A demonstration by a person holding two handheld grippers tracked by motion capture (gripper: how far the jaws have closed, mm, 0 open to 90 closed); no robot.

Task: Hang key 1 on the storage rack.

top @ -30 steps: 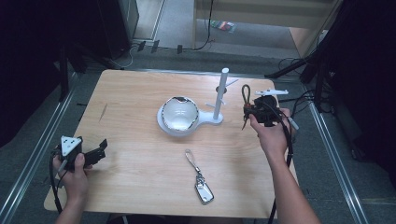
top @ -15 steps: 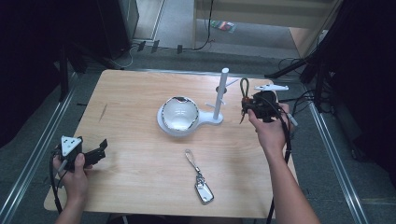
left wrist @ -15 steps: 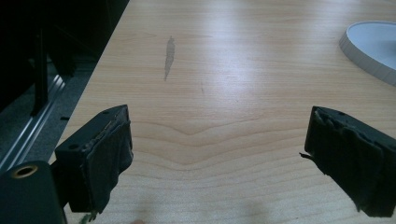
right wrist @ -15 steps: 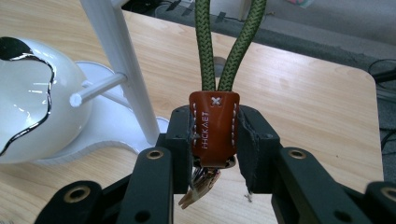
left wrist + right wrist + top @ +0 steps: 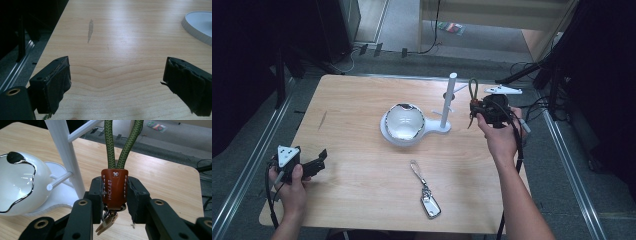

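Right tongs (image 5: 115,195) are clamping the brown leather tab of a green cord keychain (image 5: 114,188) beside the white peg stand (image 5: 447,102). Left tongs (image 5: 116,85) are gaping wide over my desk's (image 5: 362,185) near-left corner, holding nothing.

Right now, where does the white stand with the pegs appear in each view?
High view: the white peg stand rises at table centre, left of the right gripper.
Left gripper view: its base rim lies top right.
Right gripper view: its post rises upper left.
Shared landmark: wooden table.
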